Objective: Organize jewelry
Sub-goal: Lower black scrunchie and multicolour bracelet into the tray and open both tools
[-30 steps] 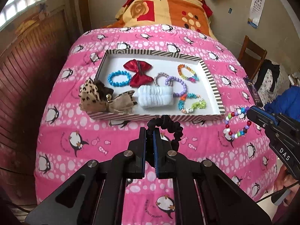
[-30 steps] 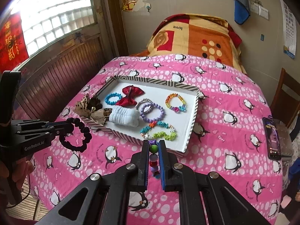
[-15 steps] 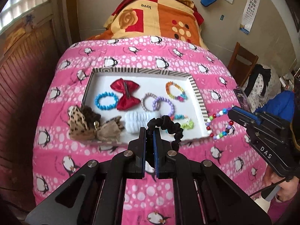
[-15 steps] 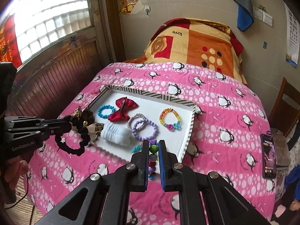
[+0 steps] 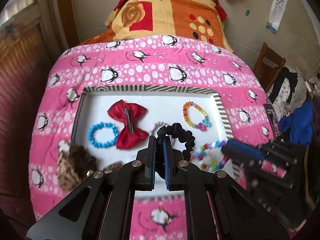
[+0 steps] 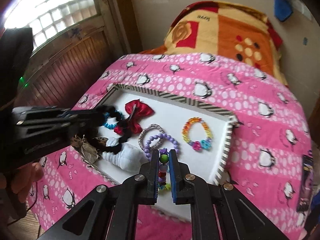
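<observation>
Jewelry fills the striped tray [image 5: 220,104] on the pink quilt [image 5: 160,74], above which the left gripper [image 5: 159,140] pinches a black scrunchie [image 5: 180,134] and the right gripper [image 6: 164,156] clamps a multicolored bead bracelet [image 6: 163,165].

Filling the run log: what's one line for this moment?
left claw: shut on black scrunchie | right claw: shut on beaded bracelet | both over tray

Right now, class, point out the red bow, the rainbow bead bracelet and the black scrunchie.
red bow [image 5: 128,128]: left wrist view, centre knot by the clip.
rainbow bead bracelet [image 6: 197,133]: right wrist view, lower beads.
black scrunchie [image 5: 181,133]: left wrist view, top of loop.
</observation>
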